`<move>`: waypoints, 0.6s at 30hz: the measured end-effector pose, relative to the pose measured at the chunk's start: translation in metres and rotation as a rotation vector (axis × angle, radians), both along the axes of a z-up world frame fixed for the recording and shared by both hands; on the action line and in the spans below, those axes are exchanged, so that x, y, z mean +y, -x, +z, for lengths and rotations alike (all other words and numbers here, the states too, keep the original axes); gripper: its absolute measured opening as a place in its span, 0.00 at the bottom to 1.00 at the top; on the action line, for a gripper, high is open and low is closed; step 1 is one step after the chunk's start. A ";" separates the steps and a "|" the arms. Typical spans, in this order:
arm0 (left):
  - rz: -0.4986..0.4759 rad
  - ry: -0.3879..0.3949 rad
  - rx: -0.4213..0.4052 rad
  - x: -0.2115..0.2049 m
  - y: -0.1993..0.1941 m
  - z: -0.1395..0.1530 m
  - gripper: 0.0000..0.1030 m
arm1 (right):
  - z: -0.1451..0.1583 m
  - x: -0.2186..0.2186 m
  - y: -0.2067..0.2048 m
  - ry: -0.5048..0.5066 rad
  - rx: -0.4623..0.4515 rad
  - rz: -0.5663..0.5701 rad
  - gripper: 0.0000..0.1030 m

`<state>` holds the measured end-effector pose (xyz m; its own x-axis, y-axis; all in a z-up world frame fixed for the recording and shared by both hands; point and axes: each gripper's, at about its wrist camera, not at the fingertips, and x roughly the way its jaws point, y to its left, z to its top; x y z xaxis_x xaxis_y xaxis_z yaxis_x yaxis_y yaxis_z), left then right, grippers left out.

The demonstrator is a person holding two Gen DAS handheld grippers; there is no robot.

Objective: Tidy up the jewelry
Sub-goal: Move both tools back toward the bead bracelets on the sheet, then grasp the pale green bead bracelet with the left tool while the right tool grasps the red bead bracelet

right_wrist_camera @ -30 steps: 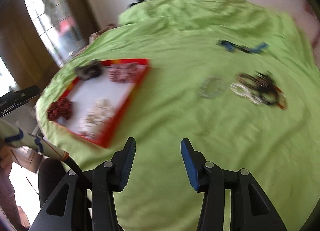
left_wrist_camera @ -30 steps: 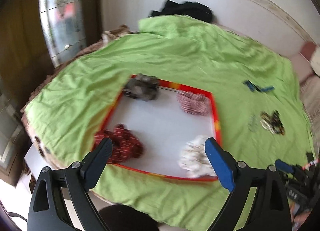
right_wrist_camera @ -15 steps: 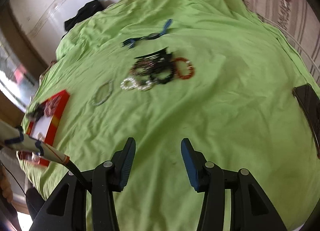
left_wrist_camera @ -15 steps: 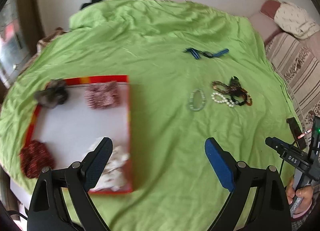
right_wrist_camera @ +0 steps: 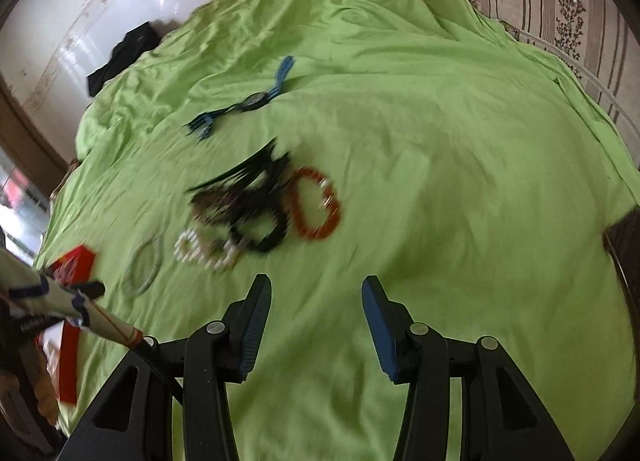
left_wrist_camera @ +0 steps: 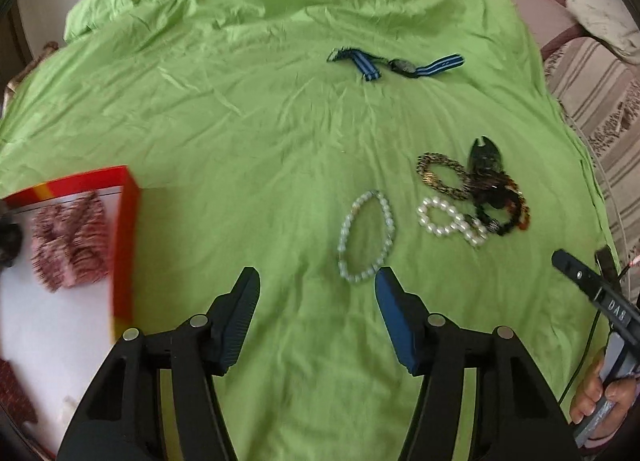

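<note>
A pale clear-bead bracelet (left_wrist_camera: 366, 239) lies on the green sheet just ahead of my open, empty left gripper (left_wrist_camera: 316, 281). To its right is a pile: a white pearl bracelet (left_wrist_camera: 450, 221), a leopard-pattern bangle (left_wrist_camera: 442, 175), black pieces (left_wrist_camera: 490, 177). A red-rimmed white tray (left_wrist_camera: 126, 229) with a pink bundle (left_wrist_camera: 70, 241) sits at the left. My right gripper (right_wrist_camera: 316, 293) is open and empty, hovering short of the same pile, where an orange bead bracelet (right_wrist_camera: 316, 203) and black bracelet (right_wrist_camera: 260, 229) show.
A blue-striped watch (left_wrist_camera: 396, 65) lies farther back on the sheet, also in the right wrist view (right_wrist_camera: 244, 101). A dark phone (right_wrist_camera: 626, 245) lies at the right edge. A striped sofa (left_wrist_camera: 592, 73) borders the right side. Black cloth (right_wrist_camera: 120, 57) lies by the far wall.
Both views have swung right, from the tray to the loose jewelry. The left gripper has moved closer to the clear-bead bracelet and its jaws have narrowed. The right gripper has neared the pile.
</note>
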<state>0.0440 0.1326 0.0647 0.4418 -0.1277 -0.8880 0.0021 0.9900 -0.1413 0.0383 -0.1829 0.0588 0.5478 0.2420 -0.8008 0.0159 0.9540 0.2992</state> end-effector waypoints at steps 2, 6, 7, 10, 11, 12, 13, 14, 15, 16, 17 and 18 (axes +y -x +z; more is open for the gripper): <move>0.005 0.016 0.016 0.001 -0.013 -0.010 0.58 | -0.006 -0.003 -0.016 0.001 0.008 -0.012 0.50; -0.003 0.034 0.028 0.001 -0.030 -0.022 0.58 | -0.016 -0.004 -0.042 0.031 0.019 -0.015 0.42; -0.006 0.035 0.028 -0.001 -0.033 -0.025 0.58 | -0.020 -0.003 -0.049 0.043 0.024 -0.011 0.36; -0.021 0.023 0.026 -0.006 -0.039 -0.031 0.58 | -0.025 0.000 -0.059 0.063 0.027 -0.003 0.33; -0.027 0.012 0.023 -0.008 -0.040 -0.033 0.58 | -0.026 0.002 -0.061 0.073 0.026 0.001 0.33; -0.029 0.007 0.021 -0.009 -0.041 -0.034 0.58 | -0.027 0.004 -0.063 0.083 0.024 0.004 0.33; -0.032 -0.004 0.017 -0.011 -0.042 -0.035 0.58 | -0.028 0.006 -0.064 0.090 0.023 0.005 0.33; -0.032 -0.011 0.015 -0.013 -0.043 -0.036 0.58 | -0.029 0.008 -0.065 0.103 0.023 0.006 0.32; -0.032 -0.021 0.013 -0.015 -0.043 -0.037 0.57 | -0.030 0.009 -0.067 0.114 0.023 0.005 0.30; -0.031 -0.037 0.010 -0.017 -0.043 -0.037 0.50 | -0.031 0.010 -0.067 0.123 0.023 0.004 0.22; -0.031 -0.059 0.001 -0.020 -0.041 -0.036 0.36 | -0.030 0.011 -0.068 0.138 0.021 0.002 0.13; -0.037 -0.062 -0.004 -0.021 -0.040 -0.033 0.32 | -0.029 0.010 -0.067 0.142 0.021 0.000 0.09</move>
<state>0.0838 0.1111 0.0317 0.4418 -0.0888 -0.8927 0.0390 0.9961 -0.0797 0.1050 -0.1729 0.0295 0.5308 0.1250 -0.8382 0.0210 0.9868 0.1604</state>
